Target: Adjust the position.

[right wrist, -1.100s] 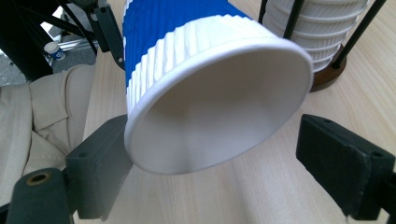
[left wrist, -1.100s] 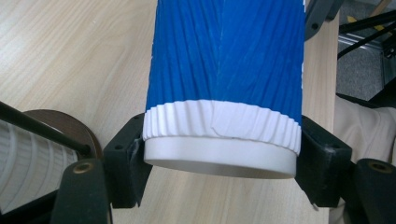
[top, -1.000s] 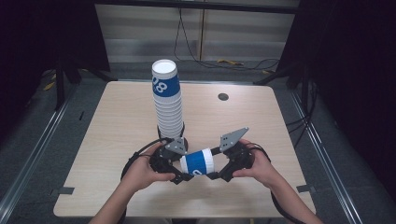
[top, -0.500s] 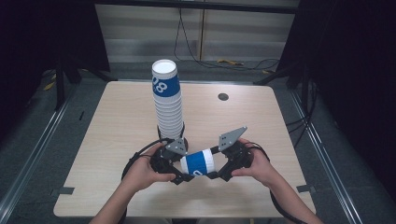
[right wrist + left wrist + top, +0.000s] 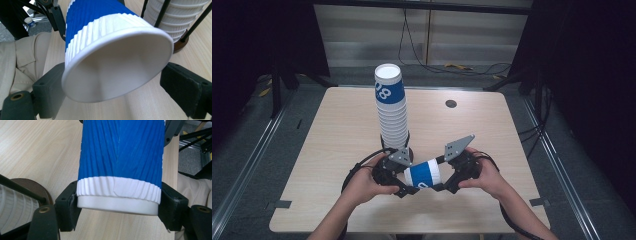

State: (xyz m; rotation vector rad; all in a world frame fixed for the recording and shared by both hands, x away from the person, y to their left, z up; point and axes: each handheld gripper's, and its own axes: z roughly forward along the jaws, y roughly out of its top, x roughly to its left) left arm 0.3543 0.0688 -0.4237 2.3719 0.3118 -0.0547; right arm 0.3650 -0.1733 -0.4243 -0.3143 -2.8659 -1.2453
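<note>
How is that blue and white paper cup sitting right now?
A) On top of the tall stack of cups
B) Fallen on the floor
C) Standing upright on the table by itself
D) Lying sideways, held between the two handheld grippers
D: the paper cup lies on its side above the table, with the left gripper at its narrow base end and the right gripper at its open mouth.
</note>
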